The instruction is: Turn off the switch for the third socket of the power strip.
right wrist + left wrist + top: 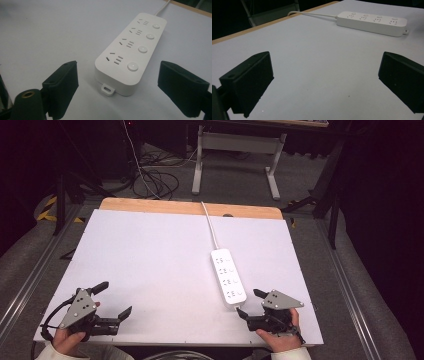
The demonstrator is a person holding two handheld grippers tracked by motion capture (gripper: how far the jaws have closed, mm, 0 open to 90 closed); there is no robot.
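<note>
A white power strip (228, 277) with several sockets and round buttons lies on the white table top (150, 260), right of centre, its cord (210, 225) running to the far edge. My right gripper (250, 303) rests at the table's front right, open, its jaws either side of the strip's near end (125, 65) with a gap between them and the strip. My left gripper (114, 298) sits at the front left, open, with nothing between its jaws; in its own view (324, 82) the power strip (372, 22) lies far ahead.
A wooden strip (190, 208) borders the table's far edge. Beyond it stand a grey desk frame (237, 150) and loose cables on the floor (155, 177). Metal rails (30, 280) run along both sides of the table.
</note>
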